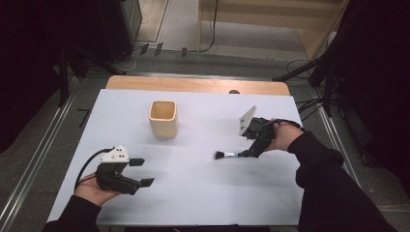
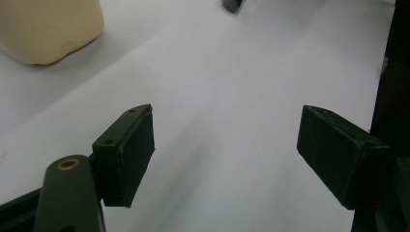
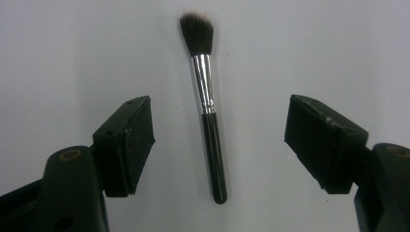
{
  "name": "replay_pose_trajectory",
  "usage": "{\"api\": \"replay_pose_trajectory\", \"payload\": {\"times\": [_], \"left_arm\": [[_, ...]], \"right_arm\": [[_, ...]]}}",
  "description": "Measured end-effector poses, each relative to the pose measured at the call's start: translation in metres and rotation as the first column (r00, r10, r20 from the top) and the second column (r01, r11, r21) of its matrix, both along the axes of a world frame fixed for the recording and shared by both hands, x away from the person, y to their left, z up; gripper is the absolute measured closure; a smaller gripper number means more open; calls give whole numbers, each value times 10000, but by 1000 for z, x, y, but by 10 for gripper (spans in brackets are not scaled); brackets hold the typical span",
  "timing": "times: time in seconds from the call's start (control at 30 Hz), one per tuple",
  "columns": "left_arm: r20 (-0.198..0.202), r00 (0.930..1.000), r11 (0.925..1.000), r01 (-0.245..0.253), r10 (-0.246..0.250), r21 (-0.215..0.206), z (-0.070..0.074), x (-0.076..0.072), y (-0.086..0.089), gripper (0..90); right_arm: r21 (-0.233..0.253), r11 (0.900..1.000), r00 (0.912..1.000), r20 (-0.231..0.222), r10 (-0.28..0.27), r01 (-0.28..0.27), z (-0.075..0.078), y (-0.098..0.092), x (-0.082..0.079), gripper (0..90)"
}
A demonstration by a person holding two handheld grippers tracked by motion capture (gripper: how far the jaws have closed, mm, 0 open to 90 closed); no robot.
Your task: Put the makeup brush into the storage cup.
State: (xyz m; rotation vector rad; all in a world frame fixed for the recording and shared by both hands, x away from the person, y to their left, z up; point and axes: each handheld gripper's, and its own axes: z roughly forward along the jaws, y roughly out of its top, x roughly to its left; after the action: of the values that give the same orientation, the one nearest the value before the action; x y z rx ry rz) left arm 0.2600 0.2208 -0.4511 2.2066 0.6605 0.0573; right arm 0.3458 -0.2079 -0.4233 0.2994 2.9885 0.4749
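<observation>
Right gripper (image 1: 251,151) sits at the right side of the white surface (image 1: 193,193), held in the person's right hand (image 1: 283,137), tilted down toward the brush. Jaws released, spread wide apart, nothing between the pads touching them.

Makeup brush (image 3: 207,101) lies flat on the surface. In the right gripper view it runs lengthwise between the two jaws, apart from both: dark bristles at the far end, silver ferrule in the middle, black handle with its butt nearest the camera. The handle sits somewhat closer to the left-hand jaw in that view, with clear white showing on either side. In the high view the brush (image 1: 227,155) points its bristles toward the middle of the surface, handle end at the gripper tips.

Left gripper (image 1: 140,172) rests at the near left of the surface in the person's left hand (image 1: 94,188), grey plate on top, cable looping off behind. Jaws released, wide apart, bare surface between them in the left gripper view.

Wooden cup (image 1: 163,118), pale, square with rounded corners, stands upright toward the far centre of the surface, well apart from both grippers and from the brush. Its base shows at the upper left of the left gripper view (image 2: 48,29). From above, the cup's inside looks empty.
</observation>
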Motion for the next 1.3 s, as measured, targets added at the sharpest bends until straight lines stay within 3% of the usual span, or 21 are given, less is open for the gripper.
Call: {"api": "replay_pose_trajectory", "payload": {"times": [0.23, 0.33, 0.43, 0.7, 0.73, 1.0, 1.3], "left_arm": [[-29, 10000, 10000, 16, -16, 14, 0, 0, 0, 217], [-20, 10000, 10000, 45, -45, 14, 0, 0, 0, 217], [-11, 10000, 10000, 11, -11, -42, 0, 0, 0, 217], [-15, 10000, 10000, 17, -17, -19, 0, 0, 0, 218], [-16, 10000, 10000, 20, -20, -20, 0, 0, 0, 217], [-11, 10000, 10000, 7, -7, -38, 0, 0, 0, 217], [0, 10000, 10000, 22, -22, -27, 0, 0, 0, 218]], "right_arm": [[-644, 9963, 9983, -157, 553, -562, -5, 8, -1, 281], [-832, 9949, 9982, -274, 543, -564, -8, 10, -1, 264], [-850, 9949, 9983, -238, 532, -551, -10, 10, 1, 228], [-1051, 9937, 9986, -376, 361, -399, -15, 10, 3, 238], [-998, 9932, 9980, -264, 582, -606, -16, 11, 4, 238], [-1047, 9927, 9978, -342, 565, -598, -25, 15, 5, 248], [-1392, 9887, 9973, -561, 484, -558, -37, 17, 7, 252]]}}
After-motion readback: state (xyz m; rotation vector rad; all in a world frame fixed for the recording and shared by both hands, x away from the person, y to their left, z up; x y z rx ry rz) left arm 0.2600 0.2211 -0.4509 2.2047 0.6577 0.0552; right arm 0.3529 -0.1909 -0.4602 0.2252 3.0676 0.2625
